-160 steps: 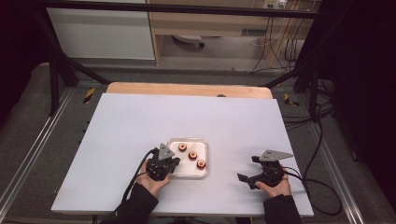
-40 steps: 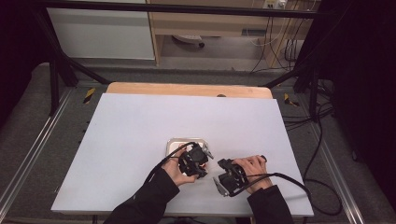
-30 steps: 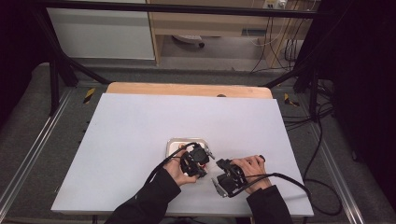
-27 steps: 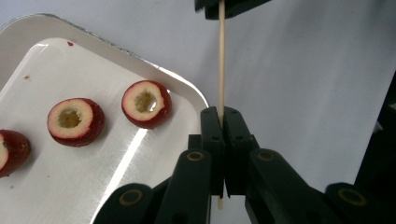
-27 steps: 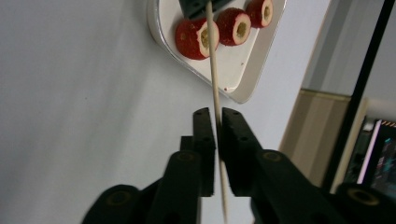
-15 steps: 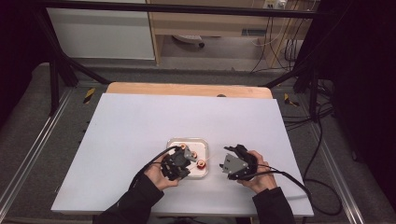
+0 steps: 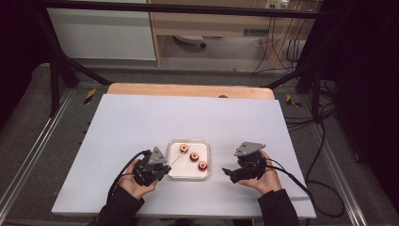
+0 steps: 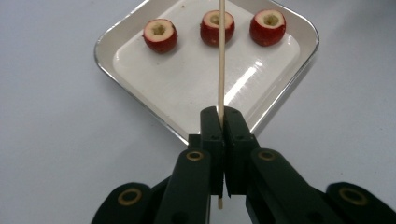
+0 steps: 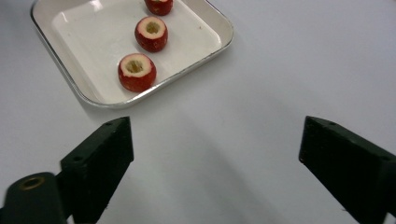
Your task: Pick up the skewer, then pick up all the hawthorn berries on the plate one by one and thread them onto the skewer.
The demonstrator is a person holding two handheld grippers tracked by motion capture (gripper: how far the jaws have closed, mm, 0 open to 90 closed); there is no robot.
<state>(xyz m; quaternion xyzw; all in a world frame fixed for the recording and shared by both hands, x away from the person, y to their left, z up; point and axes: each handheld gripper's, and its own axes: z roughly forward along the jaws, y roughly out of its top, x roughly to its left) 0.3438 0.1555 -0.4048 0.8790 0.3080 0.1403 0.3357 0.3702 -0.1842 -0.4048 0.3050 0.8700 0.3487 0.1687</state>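
The left gripper has its jaws pressed together on a thin wooden skewer; in its own view the stick rises straight from between the pads, out over the tray, and its lower end pokes out below the pads; the upper end runs past the top edge of that view, so the tip cannot be seen there. In the high view the left gripper sits just left of the tray, and the skewer slants from it over the tray's near left part.

3 red cored fruits lie in a row in the tray; in the high view the fruits run diagonally from far left to near right, each hollow side up.

The right gripper has just been opening; its jaws are spread wide with only bare table between them; in the high view the right gripper rests right of the tray, apart from it, pointing leftward.
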